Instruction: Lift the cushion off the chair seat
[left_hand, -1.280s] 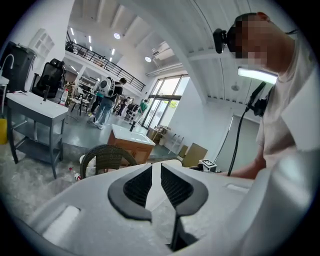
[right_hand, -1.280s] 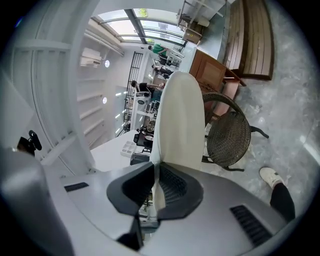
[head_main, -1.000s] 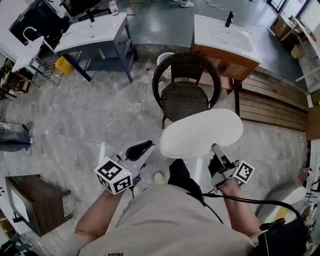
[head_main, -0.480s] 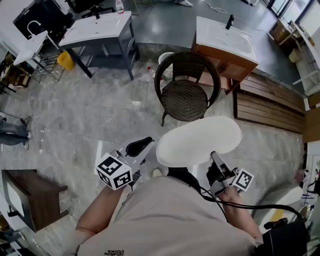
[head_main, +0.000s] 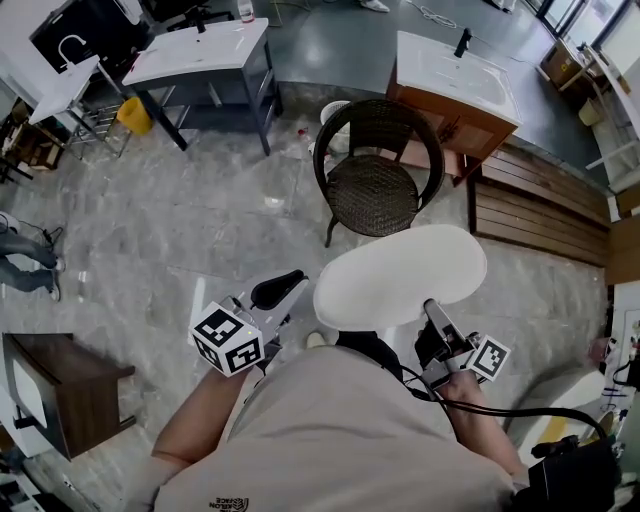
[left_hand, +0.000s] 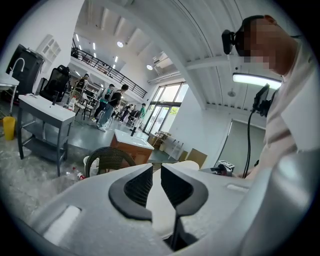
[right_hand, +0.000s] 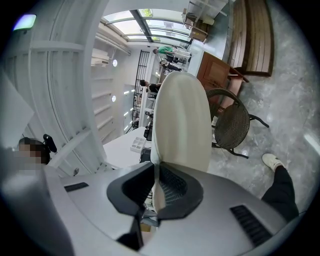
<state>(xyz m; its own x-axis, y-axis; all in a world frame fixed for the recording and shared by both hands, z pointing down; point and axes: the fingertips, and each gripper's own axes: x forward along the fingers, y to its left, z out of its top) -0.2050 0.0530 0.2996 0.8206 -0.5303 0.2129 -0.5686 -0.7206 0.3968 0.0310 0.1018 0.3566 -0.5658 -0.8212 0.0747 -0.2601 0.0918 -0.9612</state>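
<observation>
The white cushion (head_main: 400, 275) has come a little nearer to the person since a moment ago, and it now covers less of the front of the chair (head_main: 375, 190). The cushion is up in the air, off the seat, between the dark woven chair and the person's body. It lies almost flat, like a big oval plate. The right gripper (head_main: 432, 312) holds it at the near edge. In the right gripper view its two dark fingers (right_hand: 172, 187) pinch that thin edge tight, and the cushion sticks out straight ahead of them. The left gripper (head_main: 285, 290) is just beside the cushion's left edge but does not touch it. In the left gripper view its fingers (left_hand: 137, 187) stand narrow, with only a thin gap, and nothing is pinched between them. The chair seat is bare, and the chair stands on the grey stone floor (head_main: 200, 220). Behind the chair is a brown cabinet (head_main: 440, 115) with a white sink tabletop. A grey table (head_main: 200, 50) stands farther to the left.
</observation>
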